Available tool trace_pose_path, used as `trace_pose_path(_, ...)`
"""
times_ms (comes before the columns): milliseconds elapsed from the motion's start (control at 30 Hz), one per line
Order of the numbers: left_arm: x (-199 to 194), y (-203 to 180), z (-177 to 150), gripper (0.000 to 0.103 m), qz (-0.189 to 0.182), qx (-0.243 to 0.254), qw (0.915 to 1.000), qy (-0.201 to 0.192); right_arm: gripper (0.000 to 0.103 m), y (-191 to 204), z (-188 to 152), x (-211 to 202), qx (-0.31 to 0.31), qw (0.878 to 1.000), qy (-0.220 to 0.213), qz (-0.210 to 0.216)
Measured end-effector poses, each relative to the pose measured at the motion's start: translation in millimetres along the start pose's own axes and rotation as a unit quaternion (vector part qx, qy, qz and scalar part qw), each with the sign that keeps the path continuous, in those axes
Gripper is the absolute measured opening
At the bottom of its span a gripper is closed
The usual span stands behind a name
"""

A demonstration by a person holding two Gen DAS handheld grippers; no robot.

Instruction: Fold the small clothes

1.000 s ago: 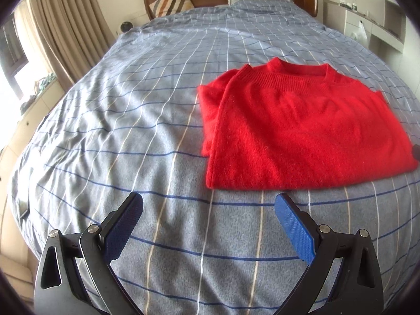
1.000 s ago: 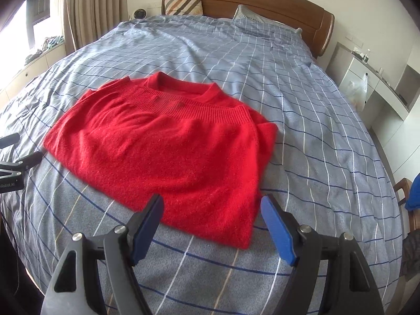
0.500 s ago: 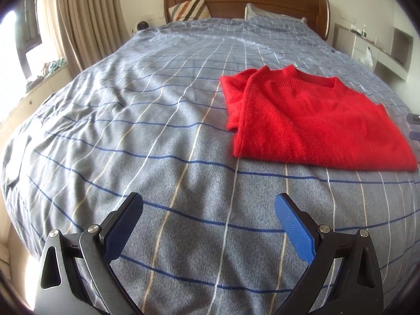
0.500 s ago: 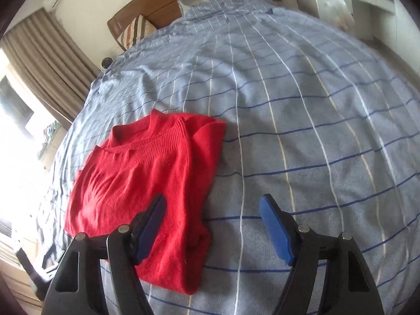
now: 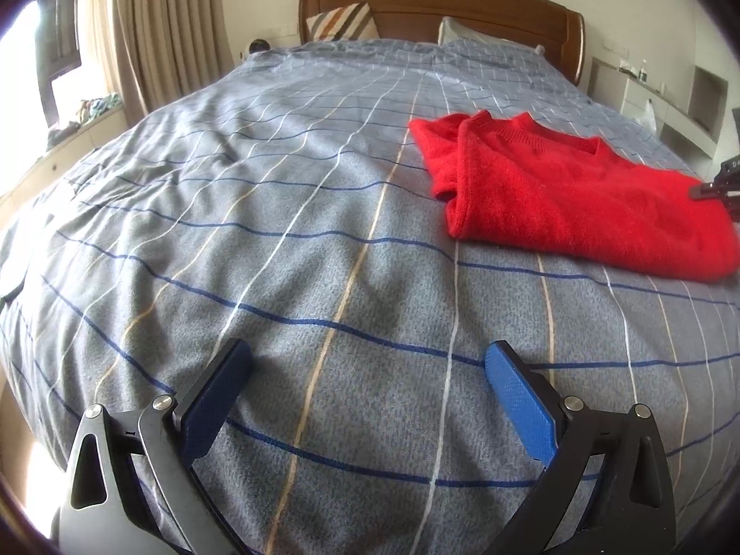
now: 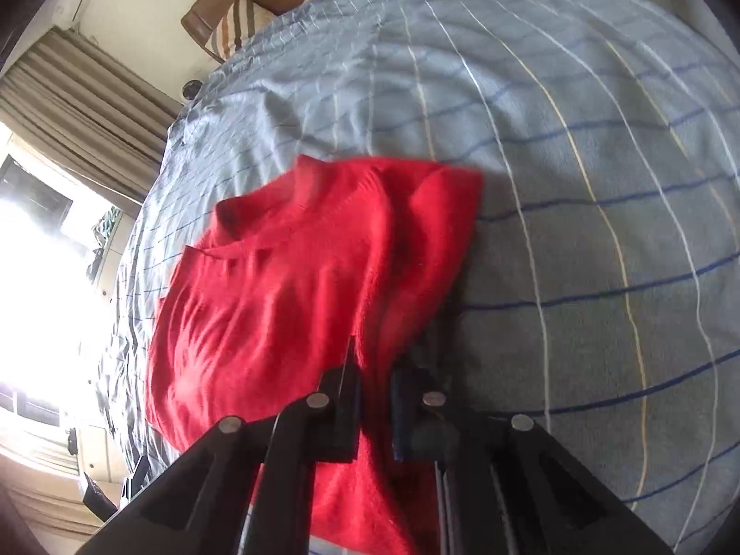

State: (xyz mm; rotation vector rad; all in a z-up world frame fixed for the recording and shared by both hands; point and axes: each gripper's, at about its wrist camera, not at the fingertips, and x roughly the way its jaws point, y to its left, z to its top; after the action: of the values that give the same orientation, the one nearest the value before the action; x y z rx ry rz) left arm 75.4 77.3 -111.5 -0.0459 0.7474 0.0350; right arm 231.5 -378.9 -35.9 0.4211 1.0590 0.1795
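Nearest us, our right gripper (image 6: 370, 397) has just been closing and now pinches the near right edge of the red sweater (image 6: 286, 286), knit bunched between its 2 pads. Our left gripper (image 5: 367, 388) hangs wide open and empty over bare bedding, well left of the garment. We judge the main risk to be the grip itself: if the pads caught only 1 layer of the already folded knit, lifting could peel it open, and with the left side unpinned the whole sweater may drag across the bed instead of folding. The sweater lies on the right half of a grey-blue checked bedspread (image 5: 286, 194), soft and slightly wrinkled. Farther off stand a striped pillow (image 5: 340, 23), a wooden headboard (image 5: 462, 0), beige curtains (image 5: 152, 37) by a bright window at left, and shelves at right.
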Motion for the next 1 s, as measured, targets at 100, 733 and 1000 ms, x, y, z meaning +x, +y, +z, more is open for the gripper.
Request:
trace_pose_path(100, 2.1, 12.1, 3.4, 0.102, -0.006, -0.027, 0.9996, 0.003, 0.009, 66.7, 15.2, -14.9, -0.043, 0.999, -0.010, -0.008)
trace_pose_path(733, -0.7, 52.0, 0.8, 0.101, -0.009, -0.077, 0.9969, 0.004, 0.037, 269.7, -27.2, 117.4, -0.102, 0.966, 0.114, 0.209)
trace_pose_path(1000, 1.9, 56.6, 3.4, 0.101, -0.016, -0.090, 0.9958, 0.003, 0.038, 227.7, -32.6, 52.5, -0.266, 0.962, 0.041, 0.047)
